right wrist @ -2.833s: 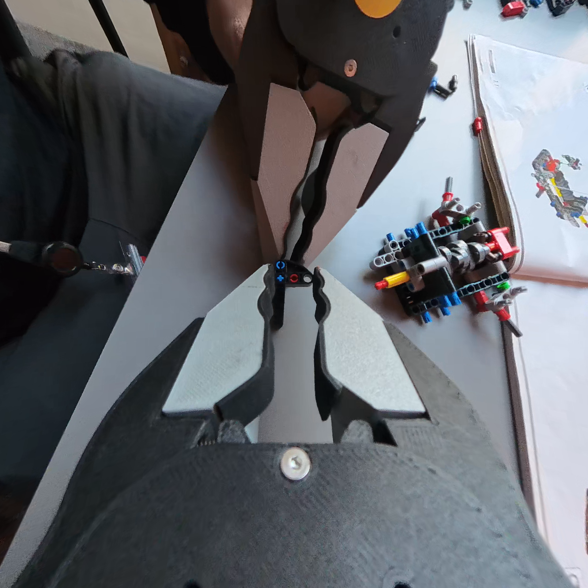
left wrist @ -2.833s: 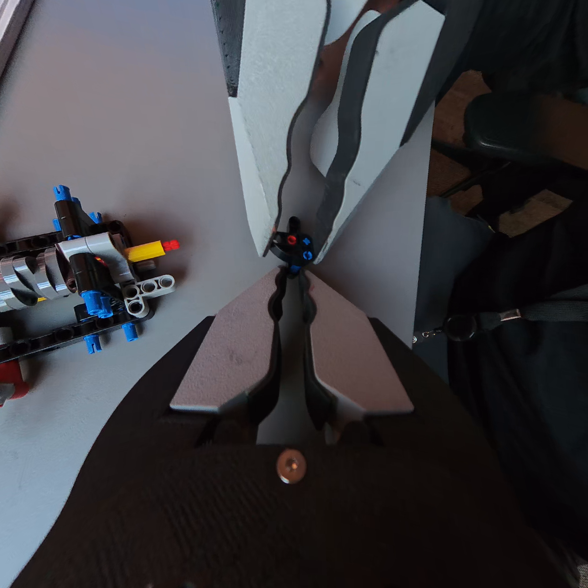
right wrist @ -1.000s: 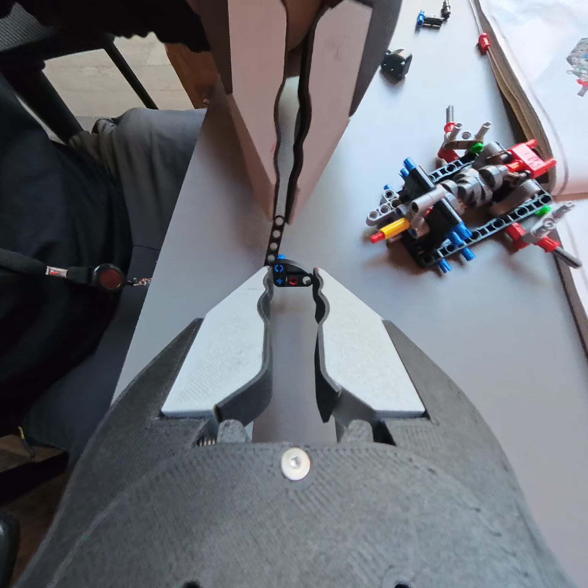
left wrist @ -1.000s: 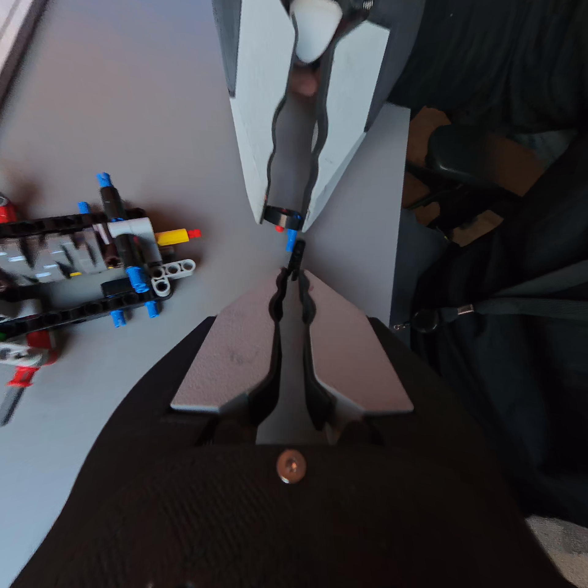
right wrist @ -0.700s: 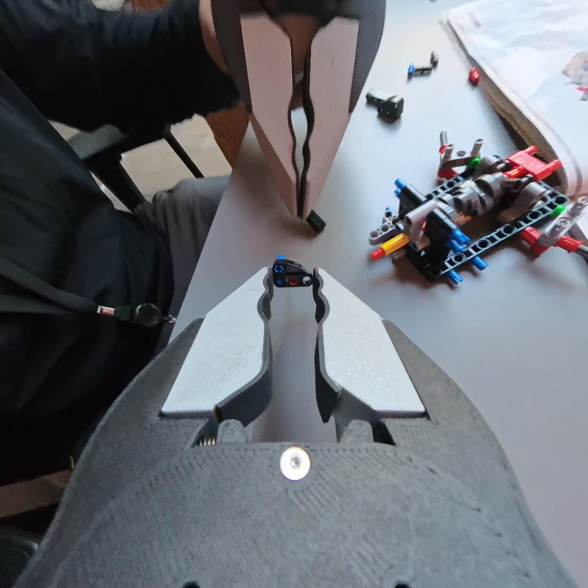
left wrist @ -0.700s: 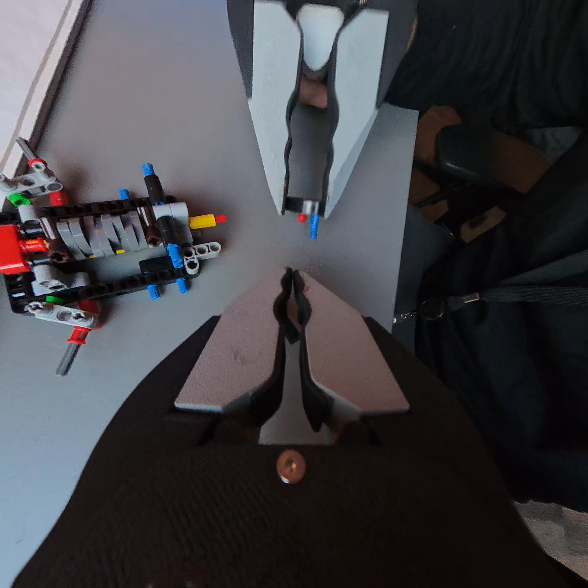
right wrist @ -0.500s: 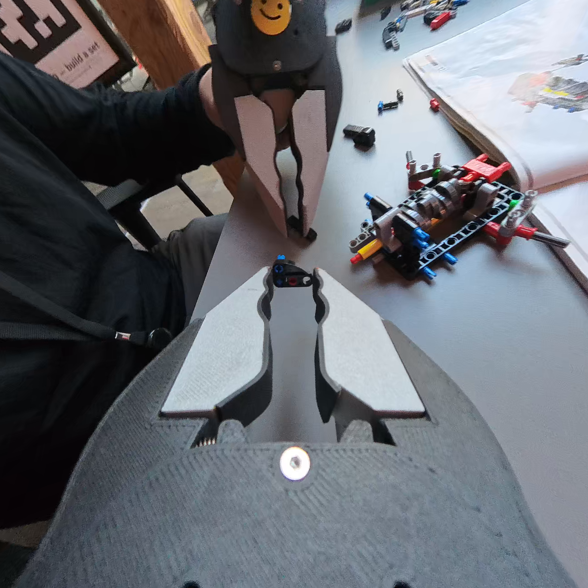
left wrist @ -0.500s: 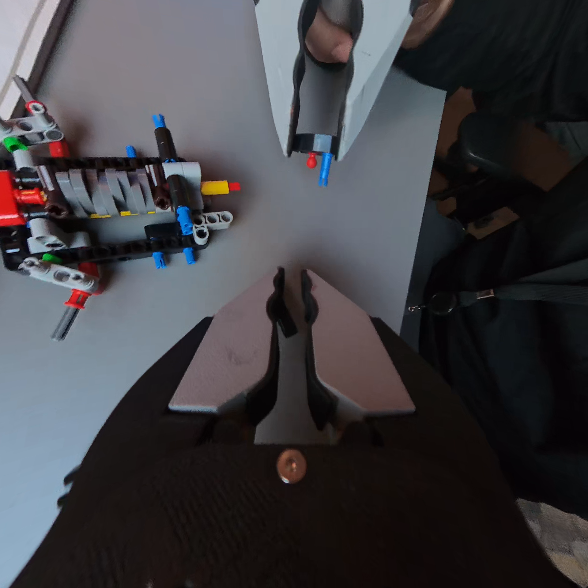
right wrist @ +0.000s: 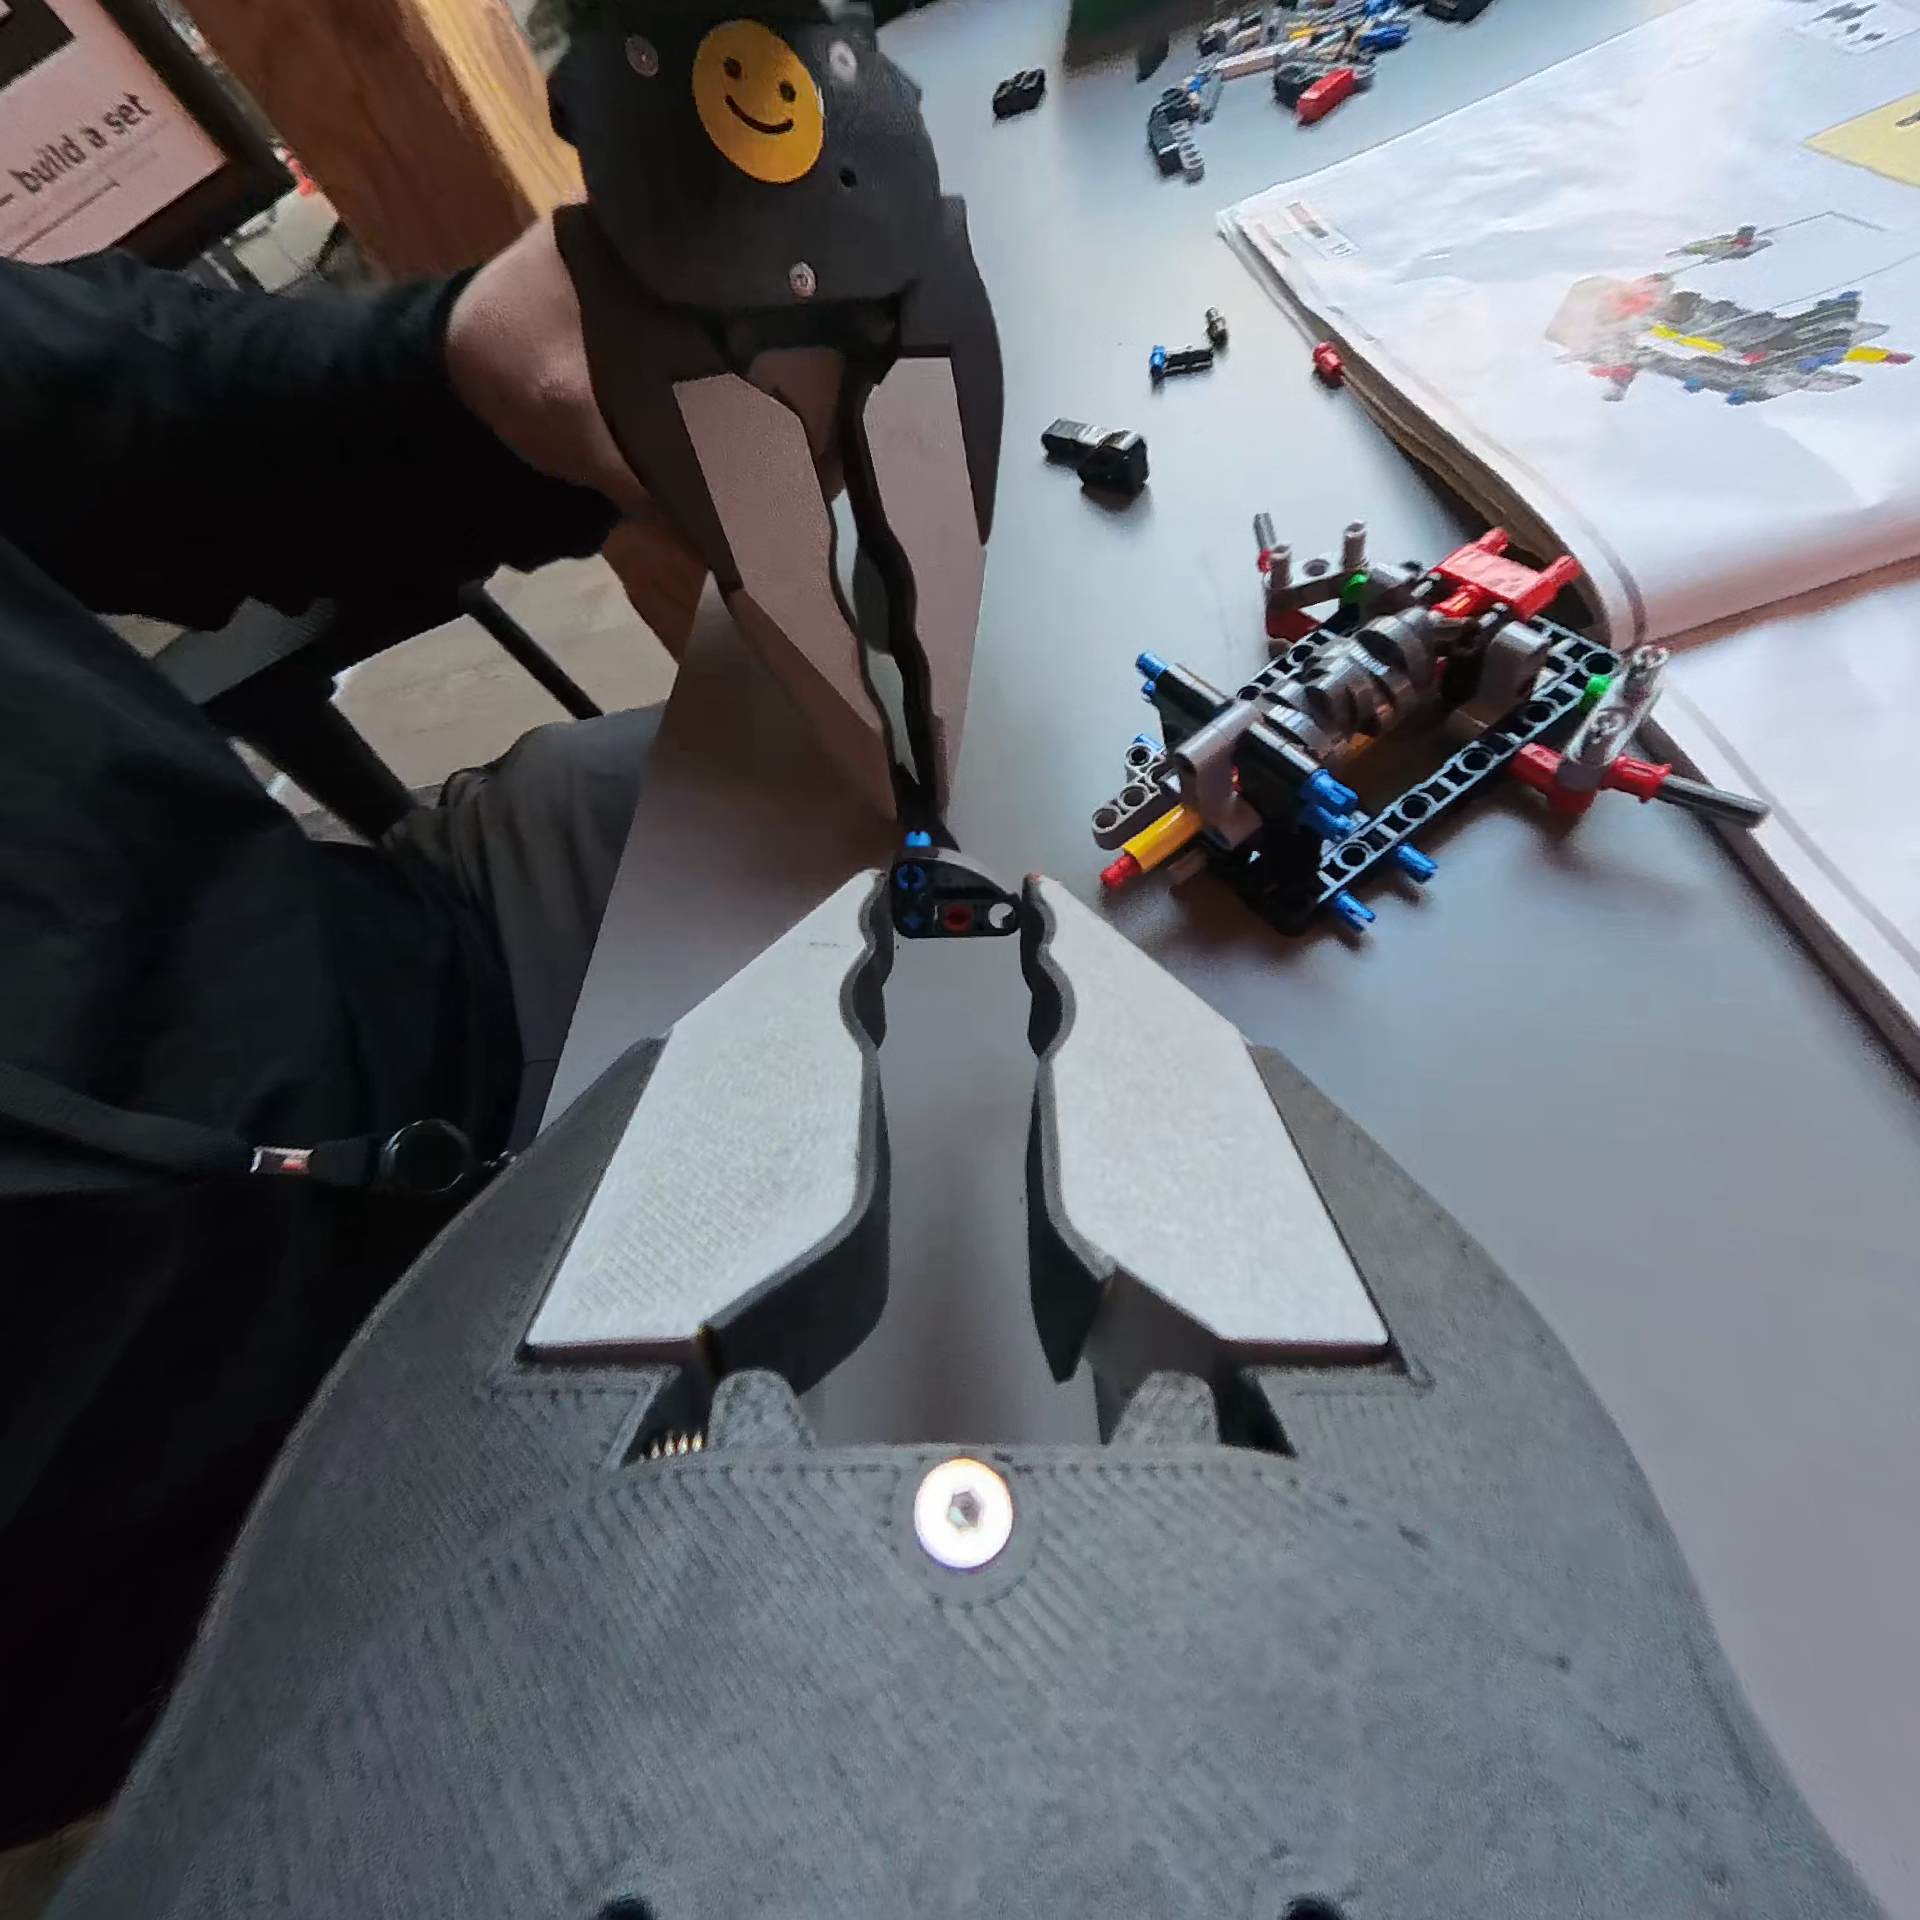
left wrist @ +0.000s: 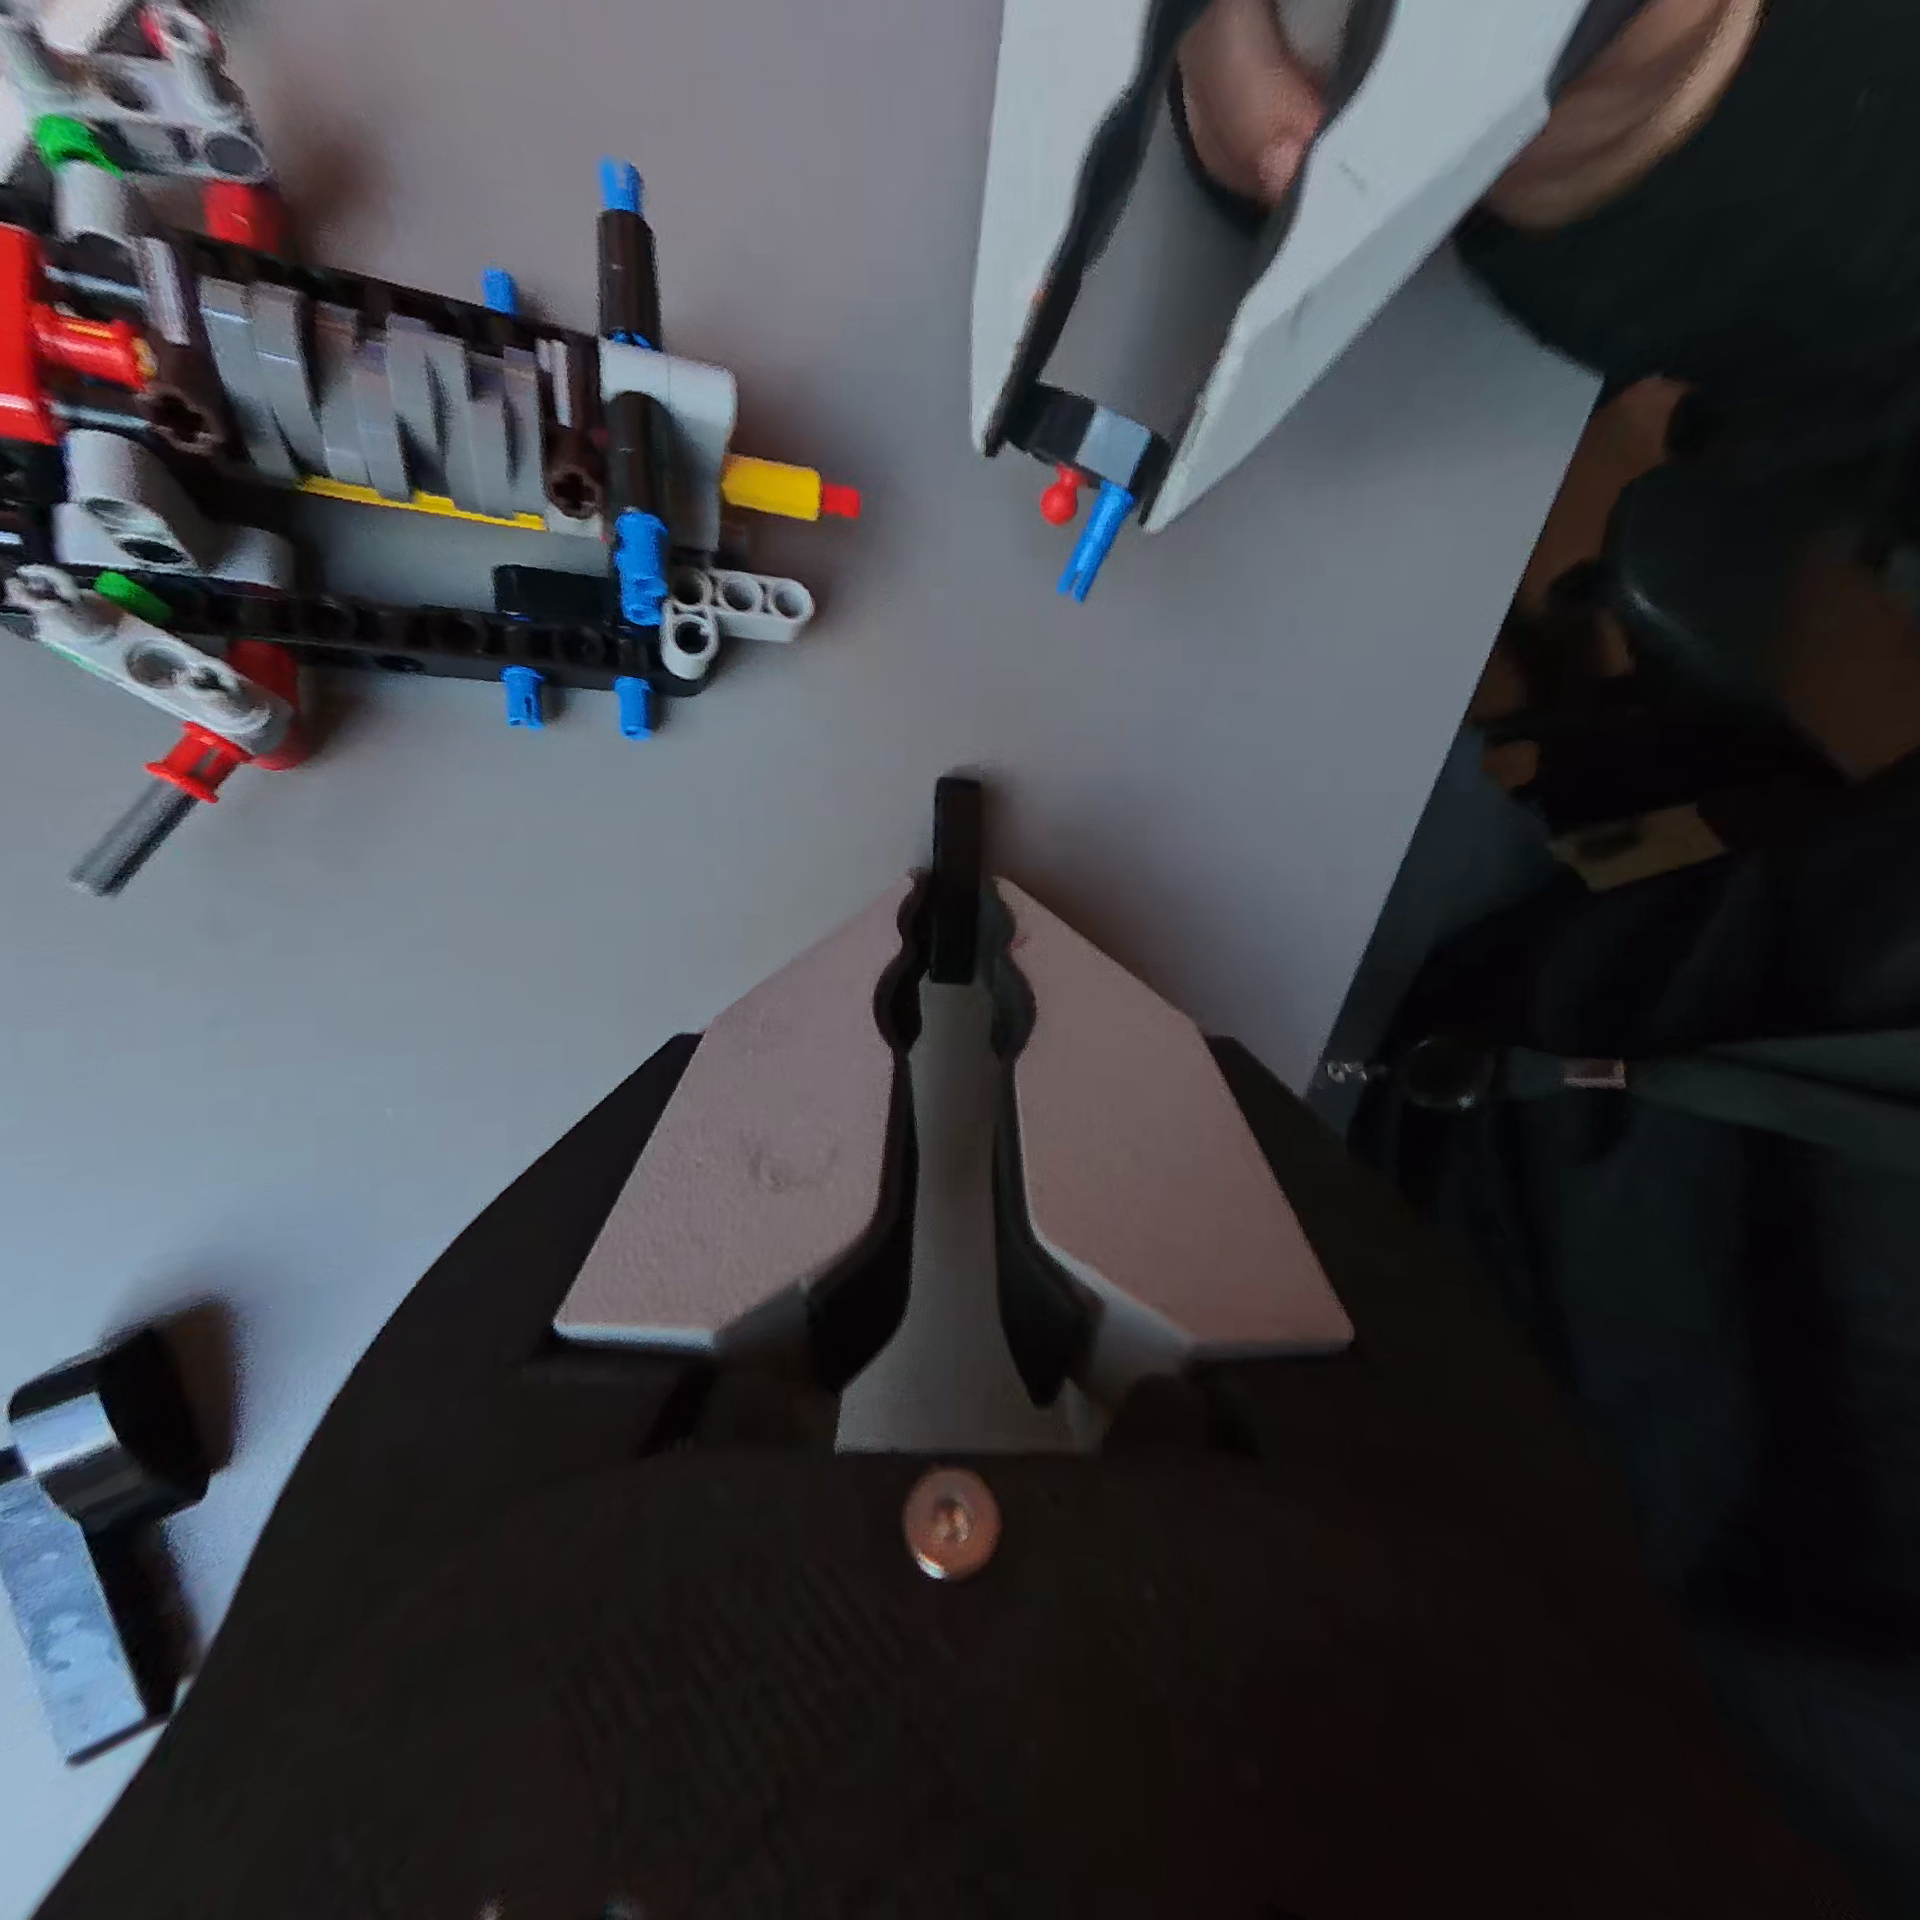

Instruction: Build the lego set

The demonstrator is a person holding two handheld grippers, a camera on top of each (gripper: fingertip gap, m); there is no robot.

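Note:
My left gripper (left wrist: 956, 906) is shut on a short black beam (left wrist: 956, 831) that sticks out past its tips, low over the grey table (left wrist: 520, 1039). My right gripper (right wrist: 953, 891) is shut on a small black connector (right wrist: 961, 909) carrying blue pins and a red pin. In the left wrist view the right gripper (left wrist: 1081, 473) hangs above the table, pins pointing down. In the right wrist view the left gripper (right wrist: 914, 795) stands just beyond my right tips. The partly built chassis (left wrist: 416, 499) lies on the table, and also shows in the right wrist view (right wrist: 1351, 748).
An open instruction booklet (right wrist: 1610, 312) lies right of the chassis. Loose parts (right wrist: 1247, 73) sit at the far end, a black piece (right wrist: 1096, 452) and small pins (right wrist: 1184, 358) nearer. Another black piece (left wrist: 104, 1455) lies by my left gripper. The table edge (left wrist: 1455, 727) and a seated person are close. The tips of one gripper are about 7 centimeters away from the tips of the other. About 12 centimeters separates my left fingertips from the black piece (left wrist: 104, 1455). It is also in sight in the right wrist view (right wrist: 1108, 447).
The two grippers have pulled apart, and the black beam came away from the right gripper's connector. The left gripper loosened, then shut on the beam again lower over the table.

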